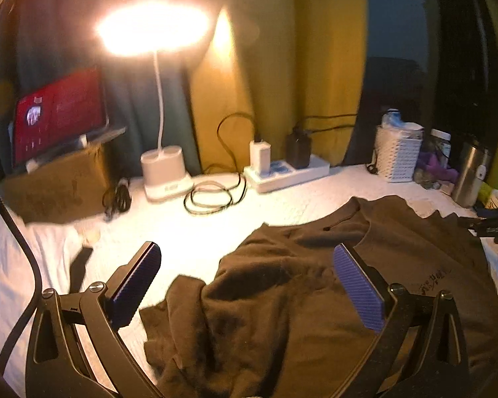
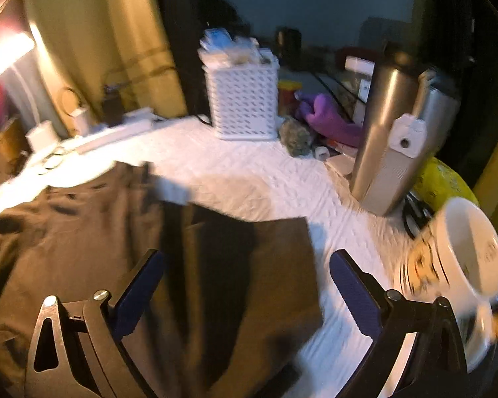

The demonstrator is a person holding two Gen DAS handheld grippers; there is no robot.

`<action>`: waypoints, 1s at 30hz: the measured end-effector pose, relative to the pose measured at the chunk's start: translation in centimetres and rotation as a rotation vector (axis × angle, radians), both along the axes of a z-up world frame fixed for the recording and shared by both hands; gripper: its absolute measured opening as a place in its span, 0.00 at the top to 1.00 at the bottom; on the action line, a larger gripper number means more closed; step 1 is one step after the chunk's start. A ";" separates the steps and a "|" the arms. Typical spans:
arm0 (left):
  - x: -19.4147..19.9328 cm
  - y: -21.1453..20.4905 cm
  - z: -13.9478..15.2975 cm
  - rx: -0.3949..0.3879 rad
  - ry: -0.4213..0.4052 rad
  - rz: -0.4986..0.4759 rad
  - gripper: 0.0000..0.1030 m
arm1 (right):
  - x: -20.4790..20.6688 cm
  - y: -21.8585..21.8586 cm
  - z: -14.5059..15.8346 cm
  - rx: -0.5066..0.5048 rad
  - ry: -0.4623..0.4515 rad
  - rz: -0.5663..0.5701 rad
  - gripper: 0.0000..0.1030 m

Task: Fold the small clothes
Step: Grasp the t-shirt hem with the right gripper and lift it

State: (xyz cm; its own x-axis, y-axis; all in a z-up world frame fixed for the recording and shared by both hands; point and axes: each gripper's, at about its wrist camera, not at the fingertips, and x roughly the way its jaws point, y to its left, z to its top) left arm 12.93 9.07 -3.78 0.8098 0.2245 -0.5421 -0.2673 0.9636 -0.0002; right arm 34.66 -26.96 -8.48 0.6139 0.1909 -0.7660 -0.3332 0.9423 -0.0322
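A dark brown T-shirt (image 1: 315, 285) lies on a white textured cloth (image 1: 196, 232). Its left side is bunched in folds and its neckline faces the back. My left gripper (image 1: 247, 285) is open above the bunched left part, with blue pads on both fingers and nothing between them. In the right wrist view the shirt (image 2: 93, 248) lies flatter, with a straight edge to the right. My right gripper (image 2: 247, 293) is open above that right part of the shirt, empty. The tip of the right gripper shows at the left wrist view's right edge (image 1: 494, 225).
At the back stand a lit desk lamp (image 1: 162, 172), a power strip with chargers (image 1: 285, 169), coiled cables (image 1: 212, 195), a red-screened tablet (image 1: 56, 116) and a white basket (image 2: 242, 102). A steel bottle (image 2: 391, 132) and a white mug (image 2: 461, 265) stand at the right.
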 end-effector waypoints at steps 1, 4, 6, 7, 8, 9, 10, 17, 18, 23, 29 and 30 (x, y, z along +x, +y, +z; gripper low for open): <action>0.1 0.0 -0.1 -0.005 0.006 0.004 0.01 | 1.1 -0.1 -0.7 -0.025 0.015 -0.009 0.06; 0.3 -0.3 -0.3 0.019 0.027 0.018 0.01 | 2.7 -0.7 -2.6 -0.025 0.073 -0.006 0.24; 0.2 -0.2 -0.4 0.017 0.034 0.028 0.01 | 2.4 -0.5 -3.1 -0.019 0.054 0.009 0.38; 0.1 0.0 -0.4 0.014 0.034 0.036 0.01 | 2.0 -0.3 -3.0 -0.024 0.041 0.024 0.48; 0.0 0.1 -0.4 0.013 0.032 0.041 0.01 | 1.9 0.0 -2.8 -0.017 0.043 0.051 0.55; -0.1 0.2 -0.5 0.009 0.030 0.045 0.01 | 1.9 0.3 -2.6 -0.011 0.051 0.073 0.77; -0.2 0.4 -0.5 0.000 0.028 0.047 0.01 | 1.9 0.5 -2.5 -0.002 0.062 0.088 0.93; -1.2 1.1 0.1 -0.015 0.002 0.019 0.01 | -0.8 0.5 2.2 0.026 -0.054 0.043 0.93; -1.3 1.3 0.3 -0.018 -0.003 0.013 0.01 | -1.7 0.6 3.3 0.033 -0.081 0.037 0.93; -3.0 2.5 1.2 -0.045 -0.031 -0.017 0.01 | -5.2 1.9 6.6 0.040 -0.150 0.035 0.93; -5.2 4.5 0.5 -0.068 -0.028 -0.014 0.01 | -8.6 5.6 9.1 0.050 -0.190 0.087 0.93; -5.5 4.9 0.3 -0.078 -0.027 -0.007 0.01 | -9.2 6.7 9.1 0.045 -0.186 0.108 0.93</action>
State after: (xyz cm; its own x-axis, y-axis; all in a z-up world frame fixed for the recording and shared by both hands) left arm 7.43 13.96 -3.53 0.8257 0.1768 -0.5357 -0.2594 0.9623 -0.0822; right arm 25.46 -20.27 0.65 0.7182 0.2946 -0.6304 -0.4241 0.9036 -0.0609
